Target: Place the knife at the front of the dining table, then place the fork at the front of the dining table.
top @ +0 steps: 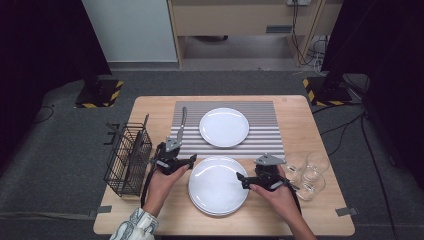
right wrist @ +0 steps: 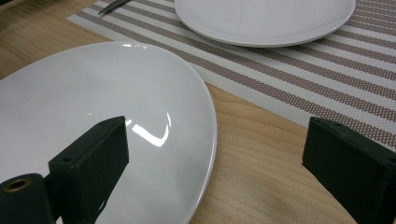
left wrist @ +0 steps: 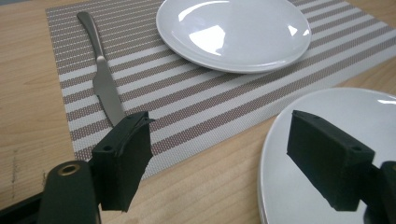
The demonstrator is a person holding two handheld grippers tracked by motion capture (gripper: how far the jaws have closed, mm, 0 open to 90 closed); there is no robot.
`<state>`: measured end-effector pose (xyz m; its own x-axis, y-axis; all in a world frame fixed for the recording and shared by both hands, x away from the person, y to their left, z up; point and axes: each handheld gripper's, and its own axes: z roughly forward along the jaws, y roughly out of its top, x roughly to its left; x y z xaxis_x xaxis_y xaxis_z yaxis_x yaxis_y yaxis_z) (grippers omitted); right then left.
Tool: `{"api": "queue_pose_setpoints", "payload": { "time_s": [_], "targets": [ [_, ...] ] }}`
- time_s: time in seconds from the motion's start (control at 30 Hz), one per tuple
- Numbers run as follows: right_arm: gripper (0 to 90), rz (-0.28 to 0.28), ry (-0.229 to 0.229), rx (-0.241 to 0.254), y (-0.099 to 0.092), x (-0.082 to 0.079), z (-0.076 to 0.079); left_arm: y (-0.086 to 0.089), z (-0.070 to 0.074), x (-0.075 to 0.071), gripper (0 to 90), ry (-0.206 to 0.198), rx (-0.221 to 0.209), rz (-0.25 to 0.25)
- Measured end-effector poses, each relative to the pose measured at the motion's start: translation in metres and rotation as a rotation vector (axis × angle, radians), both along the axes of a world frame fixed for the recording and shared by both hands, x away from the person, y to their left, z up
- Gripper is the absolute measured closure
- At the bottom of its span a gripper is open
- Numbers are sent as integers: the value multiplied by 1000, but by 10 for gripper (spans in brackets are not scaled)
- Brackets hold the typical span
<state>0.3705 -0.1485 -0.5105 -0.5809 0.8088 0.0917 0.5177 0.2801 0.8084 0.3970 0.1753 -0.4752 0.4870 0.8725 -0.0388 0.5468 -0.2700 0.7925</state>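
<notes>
A wooden table (top: pixel 300 125) carries a striped placemat (top: pixel 260 140), where a plate (top: pixel 224 127) lies beyond both grippers. A stack of plates (top: pixel 217 186) sits between the left gripper (top: pixel 176 165) and right gripper (top: pixel 250 180), both with jaws spread, empty, straddling its rim. A knife (left wrist: pixel 103 79) lies just ahead of the left fingers (left wrist: pixel 123 154).

Two glossy white plates: one (top: pixel 224 127) on a placemat (top: pixel 260 145) striped brownish-grey and white, the other stack of plates (top: pixel 218 185) on the pale wooden table (top: pixel 305 125). The knife (left wrist: pixel 100 70) is silver steel, the wire basket (top: pixel 128 159) black, both grippers (top: pixel 172 161) (top: pixel 262 179) matte black, the glasses (top: pixel 307 172) clear.
</notes>
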Motion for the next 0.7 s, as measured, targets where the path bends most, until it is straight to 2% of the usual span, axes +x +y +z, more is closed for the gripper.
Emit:
{"api": "queue_pose_setpoints", "payload": {
  "time_s": [0.27, 0.7],
  "targets": [
    [73, 1, -2, -1, 0, 0, 0, 1, 3, -6, 198, 2, 4, -9],
    [73, 1, -4, 0, 0, 0, 1, 11, 13, -15, 194, -7, -15, -6]
  ]
}}
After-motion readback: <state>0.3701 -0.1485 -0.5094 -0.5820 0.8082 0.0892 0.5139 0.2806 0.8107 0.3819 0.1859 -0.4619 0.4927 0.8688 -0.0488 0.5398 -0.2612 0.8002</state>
